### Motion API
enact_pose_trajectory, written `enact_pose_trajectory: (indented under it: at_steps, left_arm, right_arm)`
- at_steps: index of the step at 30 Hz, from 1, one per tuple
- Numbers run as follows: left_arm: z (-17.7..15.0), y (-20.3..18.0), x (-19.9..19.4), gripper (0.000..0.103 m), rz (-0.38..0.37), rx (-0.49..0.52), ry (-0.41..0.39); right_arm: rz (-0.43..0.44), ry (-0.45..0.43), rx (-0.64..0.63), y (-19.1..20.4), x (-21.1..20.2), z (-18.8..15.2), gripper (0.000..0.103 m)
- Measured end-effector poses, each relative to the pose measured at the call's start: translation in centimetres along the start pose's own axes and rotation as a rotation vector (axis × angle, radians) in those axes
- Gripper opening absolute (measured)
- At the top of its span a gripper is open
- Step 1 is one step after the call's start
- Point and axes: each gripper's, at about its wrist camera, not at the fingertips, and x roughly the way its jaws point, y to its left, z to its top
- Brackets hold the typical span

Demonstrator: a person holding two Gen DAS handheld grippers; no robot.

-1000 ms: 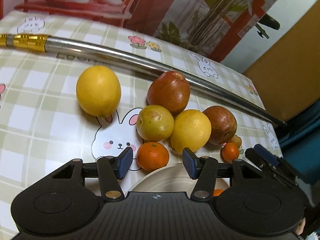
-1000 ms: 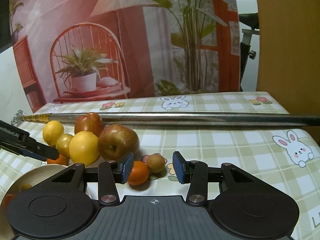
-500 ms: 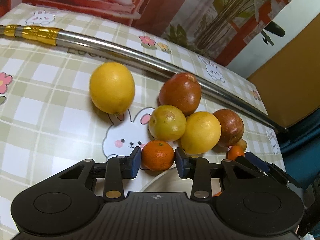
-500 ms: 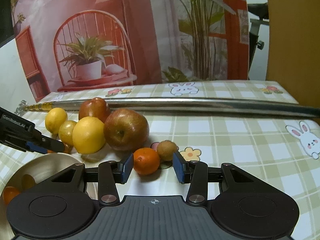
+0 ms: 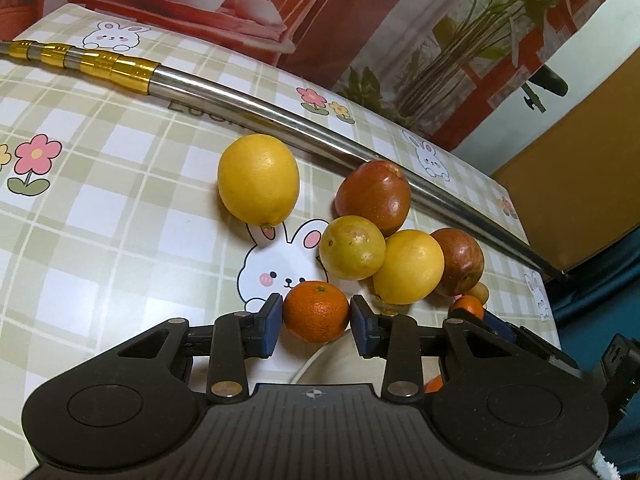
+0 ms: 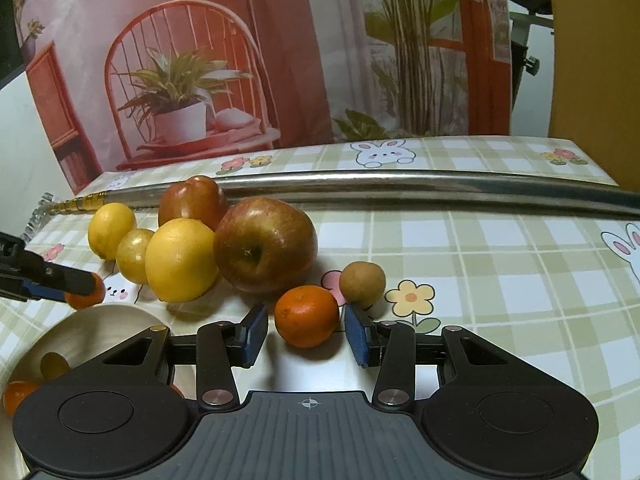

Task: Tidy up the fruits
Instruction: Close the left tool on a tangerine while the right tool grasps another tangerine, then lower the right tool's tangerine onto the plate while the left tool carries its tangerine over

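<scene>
My left gripper [image 5: 316,324] is shut on a small mandarin [image 5: 317,311], both blue pads touching its sides, just above the cream plate's rim [image 5: 320,364]. It also shows at the left of the right wrist view [image 6: 86,292]. My right gripper [image 6: 306,330] is open around a second mandarin [image 6: 307,316] on the table, with gaps on both sides. A small brown fruit [image 6: 362,283] sits just behind it. Lemons [image 5: 259,179] [image 5: 409,266], a yellow-green fruit [image 5: 352,247] and two red apples [image 5: 374,197] [image 6: 265,244] cluster behind.
A long steel pole [image 6: 400,188] with a gold end [image 5: 88,66] lies across the checked tablecloth behind the fruit. The plate [image 6: 86,330] holds a mandarin [image 6: 18,396] and a small yellow fruit [image 6: 54,364]. The table edge is at the right.
My left gripper moved forward and closed on the mandarin near the plate. My right gripper moved forward until its open fingers flank the other mandarin.
</scene>
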Motion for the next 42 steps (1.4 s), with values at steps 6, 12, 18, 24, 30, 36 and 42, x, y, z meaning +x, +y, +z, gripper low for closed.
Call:
enact_pose_trajectory:
  at_steps: [6, 12, 18, 24, 30, 36, 42]
  left_arm:
    - [-0.5, -0.2, -1.0, 0.038, 0.000, 0.021, -0.018]
    - [-1.2, -0.7, -2.1, 0.038, -0.007, 0.038, -0.025]
    - [-2.2, -1.1, -3.5, 0.038, -0.017, 0.050, -0.033]
    - [-3.8, -1.6, -5.2, 0.038, -0.025, 0.062, -0.043]
    - [-6.0, -2.0, -7.1, 0.038, -0.034, 0.088, -0.051]
    - [-8.7, -2.2, -8.2, 0.038, -0.043, 0.104, -0.037]
    - [-10.5, -2.6, -8.9, 0.038, -0.025, 0.151, -0.034]
  right_arm:
    - [0.002, -0.006, 0.005, 0.0, -0.5, 0.0, 0.032]
    - [0.003, -0.024, 0.010, 0.1, -1.4, 0.0, 0.032]
    - [0.012, -0.047, 0.011, 0.5, -3.0, 0.0, 0.031]
    - [0.020, -0.071, 0.008, 1.1, -5.0, -0.2, 0.031]
    - [0.032, -0.085, -0.002, 2.2, -7.3, -0.9, 0.031]
    - [0.044, -0.085, -0.014, 3.4, -9.7, -2.0, 0.031]
    - [0.059, -0.070, -0.051, 5.0, -12.3, -3.5, 0.031]
